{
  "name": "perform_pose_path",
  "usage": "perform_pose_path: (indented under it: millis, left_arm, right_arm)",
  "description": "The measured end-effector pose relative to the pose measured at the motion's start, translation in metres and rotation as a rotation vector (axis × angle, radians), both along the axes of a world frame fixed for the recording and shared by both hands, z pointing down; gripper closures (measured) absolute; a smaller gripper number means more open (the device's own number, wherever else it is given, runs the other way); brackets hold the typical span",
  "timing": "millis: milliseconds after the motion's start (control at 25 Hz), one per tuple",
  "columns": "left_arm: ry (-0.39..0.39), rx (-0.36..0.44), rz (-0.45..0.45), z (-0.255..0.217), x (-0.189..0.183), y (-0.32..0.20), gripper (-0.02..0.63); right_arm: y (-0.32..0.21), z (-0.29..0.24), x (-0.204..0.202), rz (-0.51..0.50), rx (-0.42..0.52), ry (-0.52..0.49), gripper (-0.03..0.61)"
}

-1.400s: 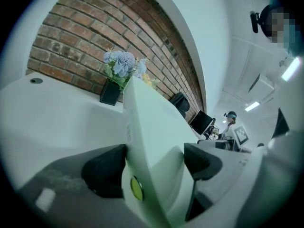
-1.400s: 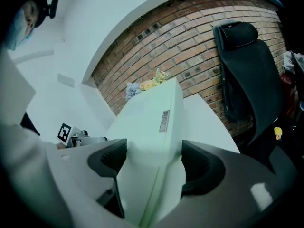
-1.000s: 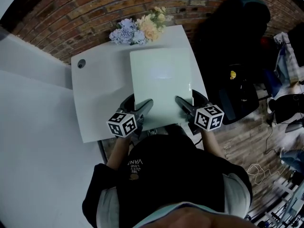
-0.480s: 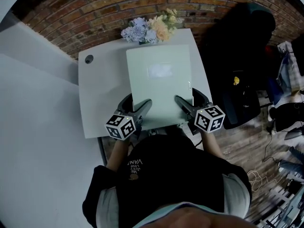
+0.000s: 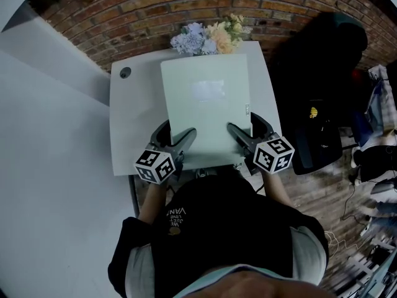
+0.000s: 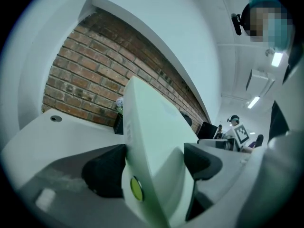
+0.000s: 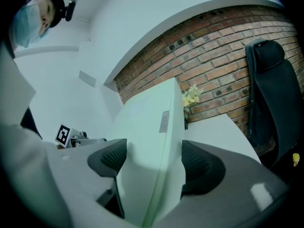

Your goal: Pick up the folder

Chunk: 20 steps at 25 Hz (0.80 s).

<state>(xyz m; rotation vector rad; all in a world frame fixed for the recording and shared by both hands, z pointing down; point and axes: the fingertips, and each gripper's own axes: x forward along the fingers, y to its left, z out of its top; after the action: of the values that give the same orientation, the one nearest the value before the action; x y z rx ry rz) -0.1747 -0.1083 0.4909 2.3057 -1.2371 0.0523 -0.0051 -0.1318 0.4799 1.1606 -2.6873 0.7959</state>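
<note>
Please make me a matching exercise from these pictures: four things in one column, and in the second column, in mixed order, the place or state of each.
Things:
1 folder
2 flowers
3 black chair
4 round hole in the table

Places or states:
a at the table's far left corner
b clamped at its near edge by the left tongs and the right tongs
c at the table's far edge, by the brick wall
d to the right of the table

Pairs: 1-b, 2-c, 3-d, 4-a

White table (image 5: 133,126), set against a brick wall (image 5: 124,11). Bunch of pale flowers (image 5: 208,37) is seen at its far edge, close by the wall. Small dark round cap (image 5: 125,72) is noted near the far left corner, apart from the flowers.
</note>
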Motion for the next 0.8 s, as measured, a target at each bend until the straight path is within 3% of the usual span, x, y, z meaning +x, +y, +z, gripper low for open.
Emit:
perform_pose_path:
  millis: [800]
  left_arm:
    - [-0.026, 0.092, -0.069, -0.035, -0.029, 0.002, 0.222]
  right_arm:
    - [-0.009, -0.033, -0.03, -0.067, 0.085, -0.026, 0.229]
